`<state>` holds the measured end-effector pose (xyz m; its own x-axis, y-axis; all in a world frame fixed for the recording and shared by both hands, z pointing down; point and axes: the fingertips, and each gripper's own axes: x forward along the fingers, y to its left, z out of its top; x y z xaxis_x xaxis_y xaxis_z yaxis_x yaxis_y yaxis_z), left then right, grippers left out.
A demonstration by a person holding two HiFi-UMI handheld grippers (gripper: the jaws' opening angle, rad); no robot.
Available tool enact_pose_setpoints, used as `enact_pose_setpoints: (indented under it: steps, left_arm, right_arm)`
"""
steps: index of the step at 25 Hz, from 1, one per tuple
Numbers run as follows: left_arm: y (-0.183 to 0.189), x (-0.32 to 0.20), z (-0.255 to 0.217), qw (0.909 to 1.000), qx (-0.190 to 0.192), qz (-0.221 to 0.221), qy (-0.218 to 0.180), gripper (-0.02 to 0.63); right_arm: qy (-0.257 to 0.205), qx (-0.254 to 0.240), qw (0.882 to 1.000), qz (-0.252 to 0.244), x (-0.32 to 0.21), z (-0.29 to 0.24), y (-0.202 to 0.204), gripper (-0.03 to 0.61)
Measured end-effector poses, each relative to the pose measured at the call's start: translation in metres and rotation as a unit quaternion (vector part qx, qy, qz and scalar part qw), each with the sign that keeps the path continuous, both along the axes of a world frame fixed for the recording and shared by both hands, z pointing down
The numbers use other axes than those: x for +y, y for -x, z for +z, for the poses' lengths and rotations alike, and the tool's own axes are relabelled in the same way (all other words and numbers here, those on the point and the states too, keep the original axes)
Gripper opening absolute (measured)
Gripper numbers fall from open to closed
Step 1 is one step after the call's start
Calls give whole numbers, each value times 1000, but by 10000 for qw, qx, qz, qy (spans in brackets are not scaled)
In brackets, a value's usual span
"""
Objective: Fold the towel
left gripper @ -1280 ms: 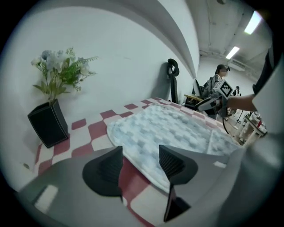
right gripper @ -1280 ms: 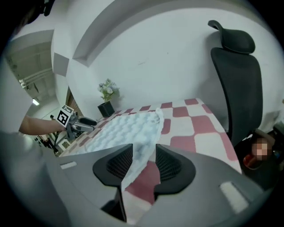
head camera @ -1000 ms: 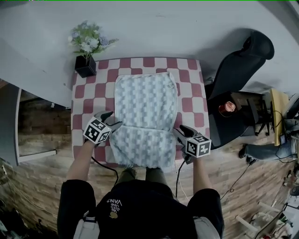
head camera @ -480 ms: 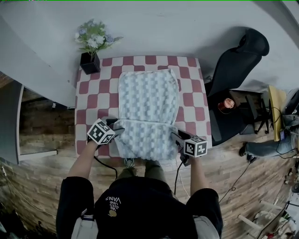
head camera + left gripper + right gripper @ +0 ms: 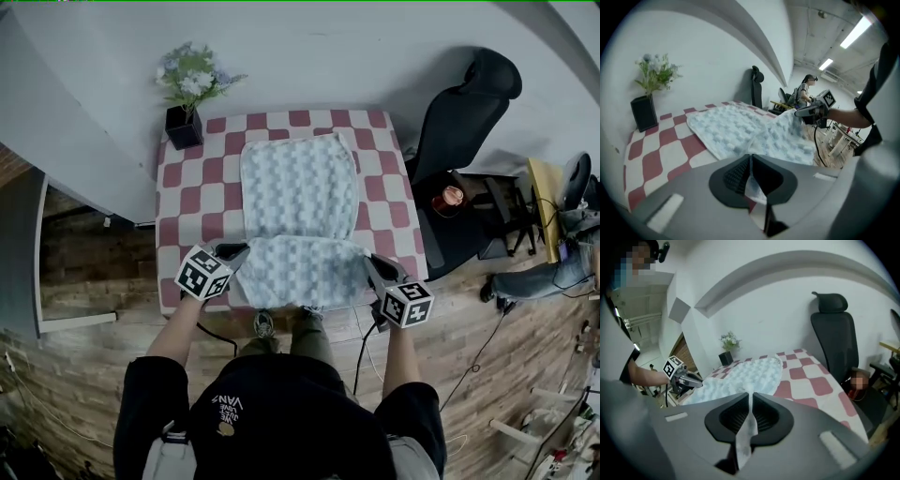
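Evenness looked to be what this step needed: the left hand-held gripper (image 5: pixel 229 252) had just been closing and was pinched tight on the near left corner of the towel (image 5: pixel 298 192), cloth showing between its jaws, and the right hand-held gripper (image 5: pixel 376 268) had likewise just closed on the near right corner. I'd have had both corners rise level, the edge kept taut between them, then carried straight over to meet the far corners, since one side leading would skew the fold. The towel lay down the middle of the checked table (image 5: pixel 187 202), its long axis running from the person's side away toward the wall, far end flat and near end lifted at the table's front edge
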<state>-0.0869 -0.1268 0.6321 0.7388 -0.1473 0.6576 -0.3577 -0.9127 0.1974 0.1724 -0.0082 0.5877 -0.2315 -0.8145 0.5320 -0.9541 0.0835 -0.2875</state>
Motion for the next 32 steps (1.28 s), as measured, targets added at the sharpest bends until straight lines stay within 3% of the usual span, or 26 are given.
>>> enact_pose_setpoints:
  steps: [4, 10, 17, 24, 32]
  left_arm:
    - [7, 14, -65, 9968, 710, -55, -365, 17]
    - [19, 72, -151, 9843, 1400, -137, -1062, 17]
    - [22, 152, -180, 9736, 1088, -351, -1975, 17]
    - [15, 219, -172, 9691, 823, -783, -2190, 17]
    - [15, 257, -169, 9653, 638, -1185, -2240, 17]
  right_arm:
    - [-791, -209, 9966, 106, 27, -61, 5, 26]
    - [-1571, -552, 9836, -696, 85, -140, 12, 26]
    - [-1724, -505, 9724, -1488, 138, -164, 1, 26]
    - [-1619, -650, 9652, -1946, 179, -149, -12, 26]
    - [-1590, -797, 9578, -2260, 202, -139, -20, 26]
